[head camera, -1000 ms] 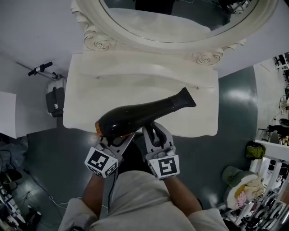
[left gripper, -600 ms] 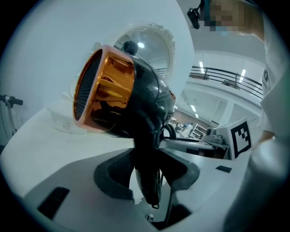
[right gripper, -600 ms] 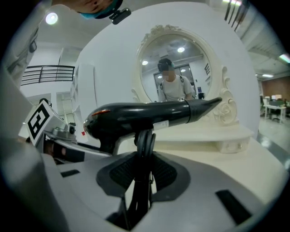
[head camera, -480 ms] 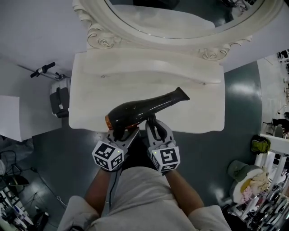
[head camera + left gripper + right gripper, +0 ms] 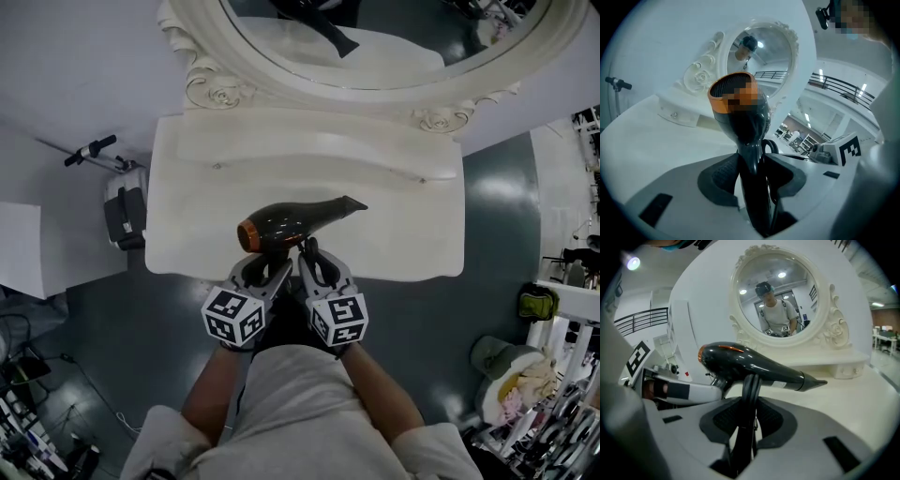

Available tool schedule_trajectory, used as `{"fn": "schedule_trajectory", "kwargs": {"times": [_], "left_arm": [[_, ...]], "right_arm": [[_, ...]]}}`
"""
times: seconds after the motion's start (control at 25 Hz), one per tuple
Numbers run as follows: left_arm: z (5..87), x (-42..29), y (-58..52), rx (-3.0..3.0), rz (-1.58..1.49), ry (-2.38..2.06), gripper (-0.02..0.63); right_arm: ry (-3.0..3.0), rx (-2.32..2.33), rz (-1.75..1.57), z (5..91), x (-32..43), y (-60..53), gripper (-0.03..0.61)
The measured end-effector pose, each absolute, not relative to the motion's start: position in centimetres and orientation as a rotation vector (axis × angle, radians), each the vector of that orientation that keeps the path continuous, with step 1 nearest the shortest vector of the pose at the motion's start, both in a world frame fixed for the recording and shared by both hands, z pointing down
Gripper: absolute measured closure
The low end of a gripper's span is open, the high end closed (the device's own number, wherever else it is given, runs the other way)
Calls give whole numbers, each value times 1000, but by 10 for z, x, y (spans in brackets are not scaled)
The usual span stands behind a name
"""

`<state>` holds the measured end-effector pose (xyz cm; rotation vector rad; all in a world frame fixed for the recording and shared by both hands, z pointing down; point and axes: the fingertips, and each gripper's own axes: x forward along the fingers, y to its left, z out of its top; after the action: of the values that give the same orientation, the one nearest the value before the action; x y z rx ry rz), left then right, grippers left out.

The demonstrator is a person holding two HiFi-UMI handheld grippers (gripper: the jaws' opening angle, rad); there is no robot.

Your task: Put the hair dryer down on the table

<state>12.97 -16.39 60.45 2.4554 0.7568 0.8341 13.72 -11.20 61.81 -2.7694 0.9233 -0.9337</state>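
A glossy black hair dryer (image 5: 291, 222) with an orange rear ring lies level over the front middle of the white dressing table (image 5: 403, 225), nozzle pointing right. My left gripper (image 5: 265, 269) is shut on its handle, which stands upright between the pads in the left gripper view, under the hair dryer's body (image 5: 740, 112) and at the left gripper (image 5: 752, 161). My right gripper (image 5: 314, 261) sits close beside it, shut on the dryer's black looped cord (image 5: 749, 394) below the hair dryer's barrel (image 5: 754, 364); right gripper (image 5: 749, 416). Whether the dryer touches the tabletop is not visible.
An ornate oval mirror (image 5: 375, 37) stands at the table's back above a raised shelf (image 5: 309, 141). A black case (image 5: 122, 211) sits on the floor at the left. Cluttered racks (image 5: 562, 328) fill the right side. The table's front edge runs just ahead of both grippers.
Both grippers have lowered the hair dryer toward the tabletop. It now looks smaller and more level, with its nozzle nearer the table's middle.
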Motion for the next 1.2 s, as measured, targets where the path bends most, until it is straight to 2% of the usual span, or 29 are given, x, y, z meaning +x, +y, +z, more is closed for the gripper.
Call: {"fn": "schedule_trajectory", "kwargs": {"times": [1.2], "left_arm": [[642,171,-197,2291,907,527,446]], "right_arm": [[971,-2739,-1140,656,181,-134,482]]}}
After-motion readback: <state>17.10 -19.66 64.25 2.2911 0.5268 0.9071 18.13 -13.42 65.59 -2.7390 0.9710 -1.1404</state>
